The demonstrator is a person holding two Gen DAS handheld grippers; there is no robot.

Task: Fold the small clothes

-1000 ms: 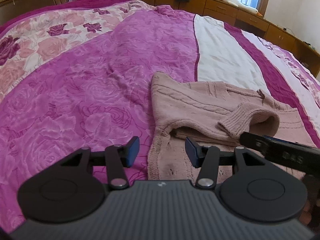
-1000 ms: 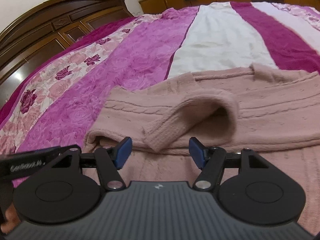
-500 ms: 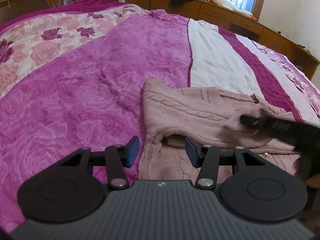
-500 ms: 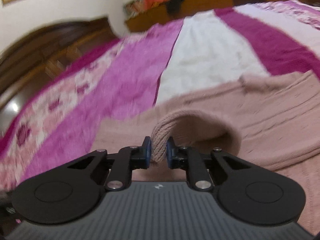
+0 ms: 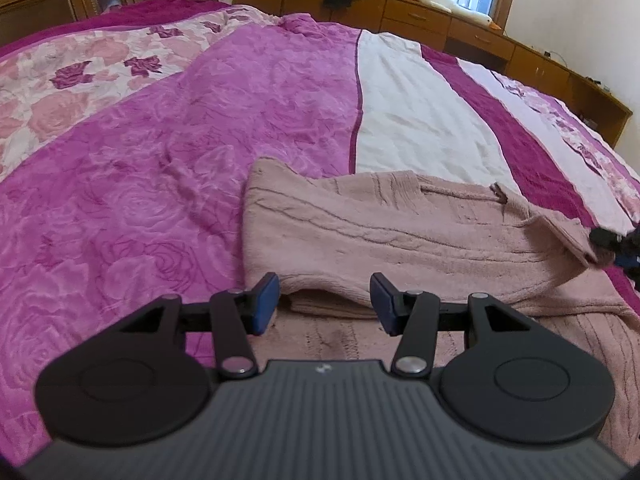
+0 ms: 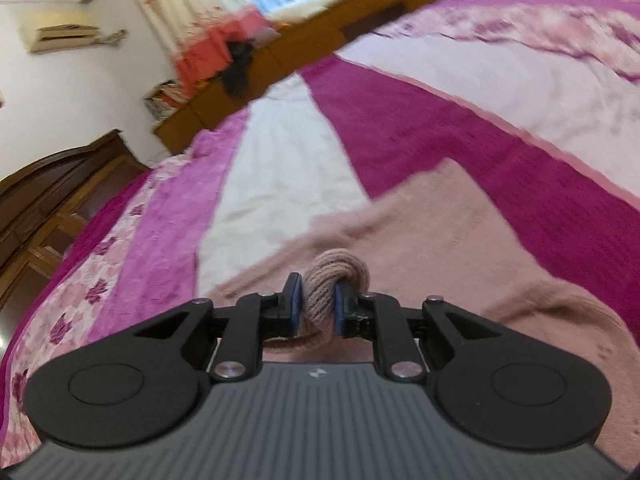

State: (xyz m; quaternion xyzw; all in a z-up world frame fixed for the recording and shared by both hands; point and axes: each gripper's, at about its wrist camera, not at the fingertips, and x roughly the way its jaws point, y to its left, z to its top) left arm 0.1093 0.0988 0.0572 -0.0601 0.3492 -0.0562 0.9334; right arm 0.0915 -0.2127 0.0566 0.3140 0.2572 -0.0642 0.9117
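Here we see the dusty-pink cable-knit sweater point(image 5: 400, 236) lying on the bed's magenta, white and rose-patterned quilt point(image 5: 160, 152), one sleeve drawn across its body. Our right claw point(image 6: 316, 304) is clenched on the sleeve's ribbed cuff point(image 6: 332, 280), which bunches between the blue pads point(image 6: 295, 300); it has just closed on that cuff, then eased very slightly. Our left claw point(image 5: 324, 300) stands released, its blue pads apart over the sweater's near folded edge and pressing on nothing. Wooden cabinets point(image 5: 440, 28) line the far wall under a window.
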